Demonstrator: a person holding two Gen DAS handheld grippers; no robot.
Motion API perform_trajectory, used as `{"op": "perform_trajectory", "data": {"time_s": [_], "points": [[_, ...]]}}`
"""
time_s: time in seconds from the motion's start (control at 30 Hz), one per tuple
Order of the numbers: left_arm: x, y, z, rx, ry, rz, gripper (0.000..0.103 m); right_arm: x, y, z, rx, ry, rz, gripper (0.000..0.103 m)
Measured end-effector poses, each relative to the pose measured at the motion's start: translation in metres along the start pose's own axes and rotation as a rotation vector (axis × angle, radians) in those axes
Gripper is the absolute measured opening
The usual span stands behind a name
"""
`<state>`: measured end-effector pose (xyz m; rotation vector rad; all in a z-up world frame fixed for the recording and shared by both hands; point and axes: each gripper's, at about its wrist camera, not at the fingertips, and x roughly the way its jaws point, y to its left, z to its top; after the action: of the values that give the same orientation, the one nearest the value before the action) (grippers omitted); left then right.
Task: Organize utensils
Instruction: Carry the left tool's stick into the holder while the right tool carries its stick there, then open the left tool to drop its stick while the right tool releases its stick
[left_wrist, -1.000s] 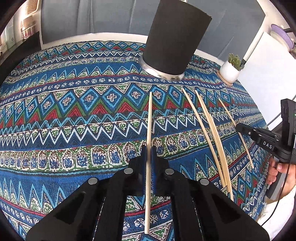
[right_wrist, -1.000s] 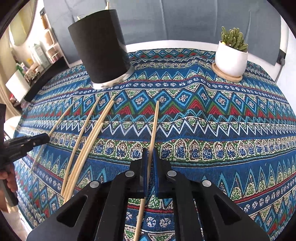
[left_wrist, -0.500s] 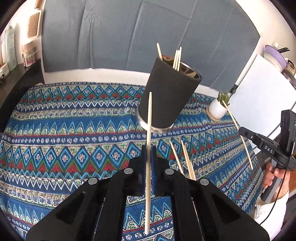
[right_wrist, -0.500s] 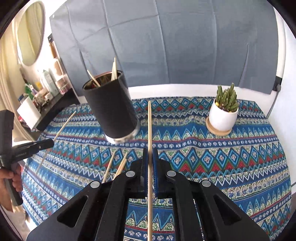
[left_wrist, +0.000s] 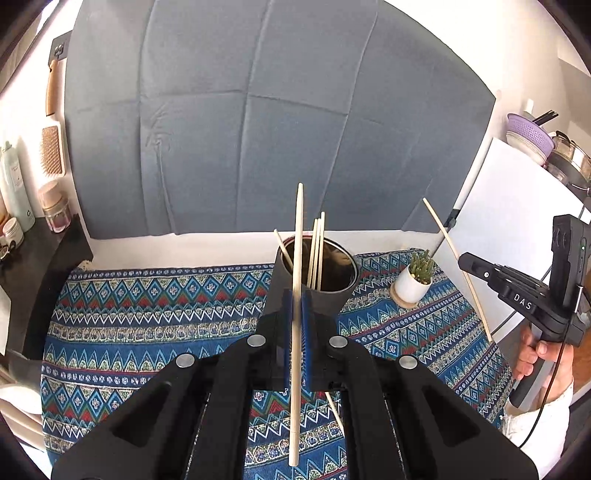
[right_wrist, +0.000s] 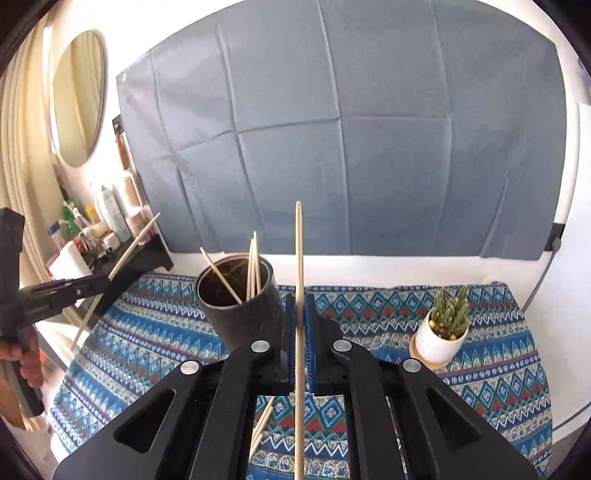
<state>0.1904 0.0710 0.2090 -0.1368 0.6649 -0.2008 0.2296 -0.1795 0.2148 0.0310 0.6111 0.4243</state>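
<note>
I have one wooden chopstick (left_wrist: 296, 325) clamped between the jaws of my left gripper (left_wrist: 295, 325); it runs up the middle of the left wrist frame, its tip crossing in front of the black cylindrical holder (left_wrist: 314, 280). My right gripper (right_wrist: 300, 332) has its jaws pressed on a second chopstick (right_wrist: 299, 332), which stands near-vertical at the centre of the right wrist frame, just right of the holder (right_wrist: 236, 299). Both chopsticks are off the cloth. The holder's open mouth already carries several chopsticks (right_wrist: 253, 266) leaning on its rim, with free space toward its far right side. A few loose chopsticks (right_wrist: 262, 424) lie on the patterned tablecloth (right_wrist: 369, 306) below my right gripper. A small cactus in a white pot (right_wrist: 443, 328) sits on a wooden coaster at the right of that frame, well apart from the holder. The cloth between them lies bare, and the desk's far edge meets a grey backdrop (right_wrist: 351, 147).
</note>
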Motion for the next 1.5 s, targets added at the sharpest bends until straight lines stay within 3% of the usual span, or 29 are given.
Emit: {"op": "perform_trajectory", "data": {"time_s": [0.2, 0.4, 0.5, 0.63, 0.8, 0.83, 0.9, 0.93, 1.03, 1.17, 1.27, 1.4, 1.5], "points": [[0.004, -0.007, 0.039, 0.041, -0.04, -0.018, 0.005, 0.006, 0.007, 0.036, -0.003, -0.066, 0.023, 0.005], [0.013, -0.01, 0.061, 0.042, -0.14, -0.193, 0.005, 0.028, 0.011, 0.062, 0.012, -0.164, 0.154, 0.005], [0.022, -0.013, 0.061, 0.068, -0.204, -0.267, 0.005, 0.041, 0.013, 0.063, 0.031, -0.246, 0.228, 0.005], [0.042, -0.012, 0.057, 0.073, -0.332, -0.243, 0.005, 0.062, 0.013, 0.051, 0.063, -0.401, 0.283, 0.005], [0.071, 0.007, 0.046, -0.001, -0.475, -0.281, 0.005, 0.097, 0.004, 0.038, 0.164, -0.488, 0.336, 0.005], [0.076, 0.017, 0.043, -0.057, -0.49, -0.319, 0.005, 0.104, 0.002, 0.037, 0.179, -0.488, 0.348, 0.005], [0.089, 0.035, 0.035, -0.167, -0.519, -0.487, 0.005, 0.118, 0.0, 0.032, 0.206, -0.485, 0.327, 0.005], [0.096, 0.042, 0.032, -0.207, -0.54, -0.523, 0.005, 0.124, -0.001, 0.03, 0.214, -0.483, 0.306, 0.005], [0.113, 0.049, 0.026, -0.232, -0.558, -0.518, 0.005, 0.14, -0.004, 0.02, 0.251, -0.493, 0.281, 0.005], [0.124, 0.048, 0.014, -0.217, -0.594, -0.492, 0.005, 0.151, -0.009, 0.008, 0.305, -0.523, 0.325, 0.005], [0.125, 0.043, 0.003, -0.162, -0.647, -0.457, 0.005, 0.153, -0.006, 0.003, 0.277, -0.55, 0.291, 0.005], [0.133, 0.04, -0.004, -0.122, -0.66, -0.447, 0.005, 0.153, -0.002, -0.005, 0.241, -0.571, 0.271, 0.005], [0.138, 0.041, -0.009, -0.114, -0.674, -0.445, 0.005, 0.152, 0.001, -0.01, 0.224, -0.576, 0.297, 0.005]]}}
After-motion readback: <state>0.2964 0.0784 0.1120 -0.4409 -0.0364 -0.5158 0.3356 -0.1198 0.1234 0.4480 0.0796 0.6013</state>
